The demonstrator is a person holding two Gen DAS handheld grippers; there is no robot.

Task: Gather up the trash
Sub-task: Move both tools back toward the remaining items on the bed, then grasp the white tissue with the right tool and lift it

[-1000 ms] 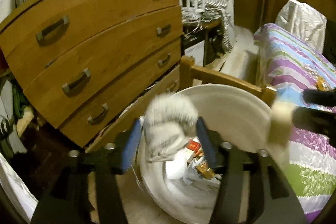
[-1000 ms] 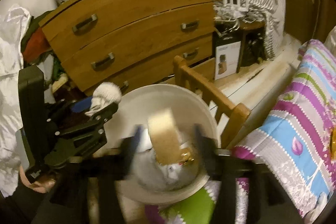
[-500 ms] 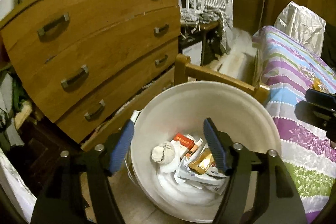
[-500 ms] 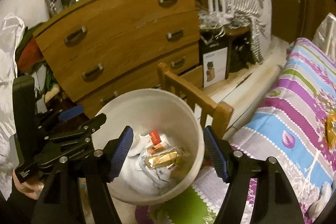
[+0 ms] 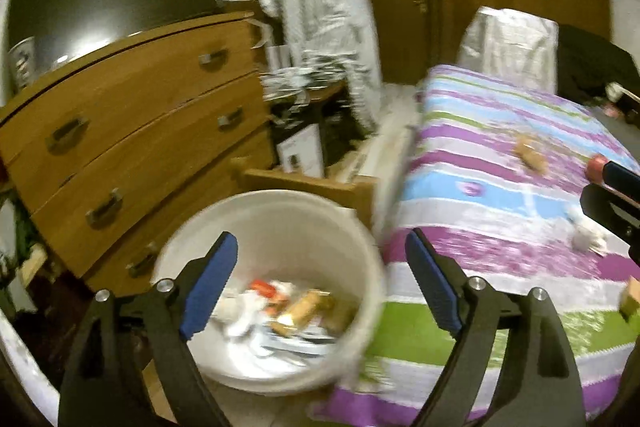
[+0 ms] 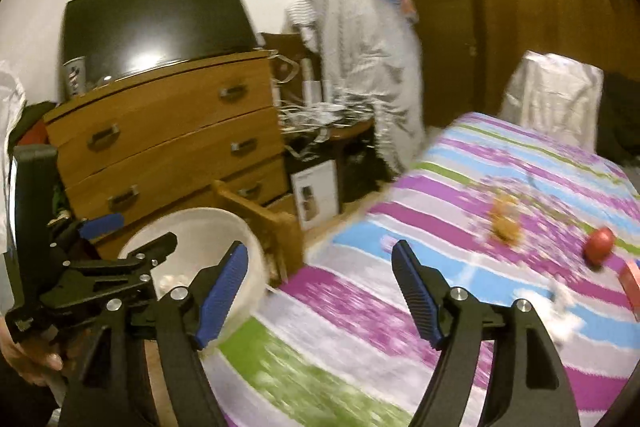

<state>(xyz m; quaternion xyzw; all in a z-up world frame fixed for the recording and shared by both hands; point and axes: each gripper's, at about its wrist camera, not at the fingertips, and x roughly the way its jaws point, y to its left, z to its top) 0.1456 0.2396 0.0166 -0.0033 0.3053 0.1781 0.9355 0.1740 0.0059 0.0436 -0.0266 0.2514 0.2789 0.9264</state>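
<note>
Cluttered bedroom space fills both views: a wooden chest of drawers [image 5: 132,131] with a dark screen [image 6: 152,27] on top stands against the wall, a striped grey garment [image 5: 320,23] hangs near a dark wooden door [image 6: 436,27], and a bed under a striped purple, blue and green cover [image 5: 500,187] takes up the right side. At the foot of the bed, beside its low wooden frame [image 6: 260,219], sits a white bucket [image 5: 280,215] with the collected trash [image 5: 288,311] lying in its bottom: crumpled white paper, a red-and-white wrapper and a golden-brown packet, all blurred. More litter lies on the cover: an orange-brown piece [image 6: 506,223], a red round object [image 6: 598,247], a white crumpled scrap [image 5: 586,237] and a red box edge [image 6: 630,283] at the right rim. The left gripper [image 5: 322,291] hangs above the bucket's right side, its blue-padded jaws having just been opening, now spread wide with nothing between them. The right gripper [image 6: 320,291] points over the near edge of the bed cover, its jaws likewise having just been opening and now released, empty. In the right wrist view the left gripper appears at the left with a hand [image 6: 28,359] on its grip, just beside the bucket
</note>
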